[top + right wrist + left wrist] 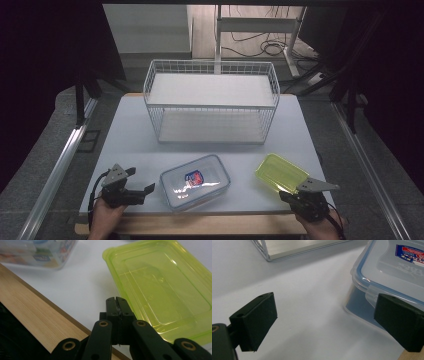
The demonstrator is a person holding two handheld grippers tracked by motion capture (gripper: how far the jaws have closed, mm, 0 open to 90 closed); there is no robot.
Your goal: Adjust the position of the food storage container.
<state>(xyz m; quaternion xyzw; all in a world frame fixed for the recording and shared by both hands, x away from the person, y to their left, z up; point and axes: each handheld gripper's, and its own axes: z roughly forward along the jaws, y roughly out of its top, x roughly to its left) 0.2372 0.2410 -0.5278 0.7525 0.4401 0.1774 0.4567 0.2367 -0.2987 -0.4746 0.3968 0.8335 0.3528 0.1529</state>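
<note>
Currently the right gripper (117,301) is seen with jaws pressed together on nothing, just beside the yellow-green lid (281,173), whose near corner lies right ahead. The left gripper (324,322) is spread wide beside the clear box (195,181).

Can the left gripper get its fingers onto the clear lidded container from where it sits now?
Probably yes. The left gripper is open beside the clear lidded container, one of its fingers already at the container's near corner, with bare table between them.
</note>
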